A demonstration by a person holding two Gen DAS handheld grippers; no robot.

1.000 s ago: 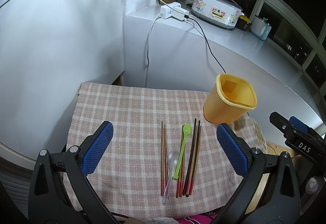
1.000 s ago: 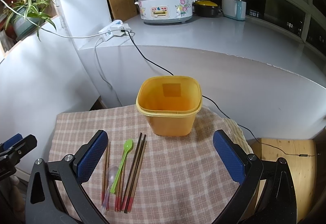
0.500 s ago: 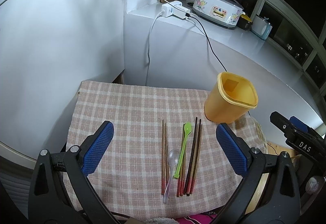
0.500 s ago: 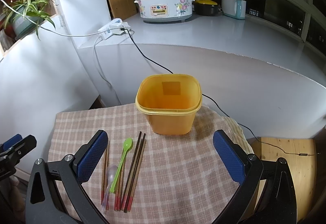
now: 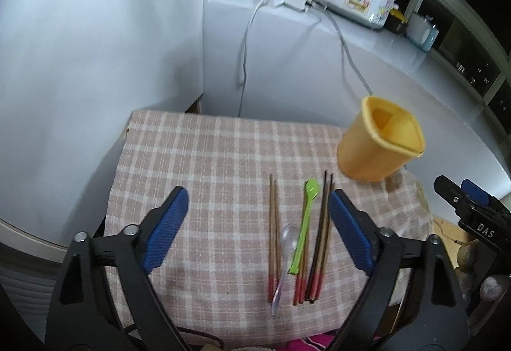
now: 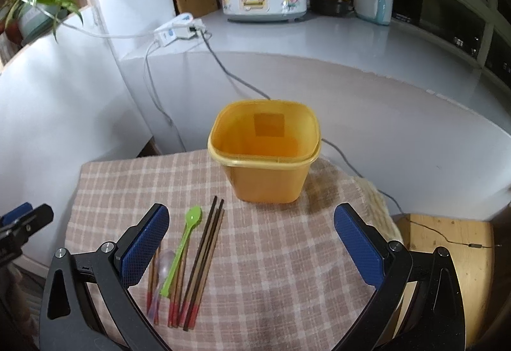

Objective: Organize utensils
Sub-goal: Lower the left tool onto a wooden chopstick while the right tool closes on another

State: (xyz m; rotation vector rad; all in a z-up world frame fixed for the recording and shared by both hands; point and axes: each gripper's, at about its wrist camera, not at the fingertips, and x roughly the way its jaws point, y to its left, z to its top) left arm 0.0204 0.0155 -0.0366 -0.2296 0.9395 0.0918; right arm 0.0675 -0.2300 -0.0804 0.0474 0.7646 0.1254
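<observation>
Left claw: the left gripper has its blue pads apart and closing, with nothing pressed between them; the utensils lie on the cloth in the gap, below the pads.
Right claw: the right gripper stands wide apart and empty, aimed toward the yellow tub.
Landmark: the yellow tub stands upright at the far edge of the checked cloth, open mouth up, and looks empty inside.
Green spoon: the green spoon lies just in front of the tub, bowl end toward it, resting across the chopsticks.
Clear spoon: the clear spoon lies beside the green one, farther from the tub.
Chopsticks: the chopsticks lie flat in a rough row, red ends away from the tub; a lighter pair sits slightly apart on the side away from the tub.
Done: nothing yet, by the look of it; no utensil is in the tub.
Left: every spoon and chopstick is to be picked up and dropped in, probably starting with whatever the left claw closes on.
</observation>
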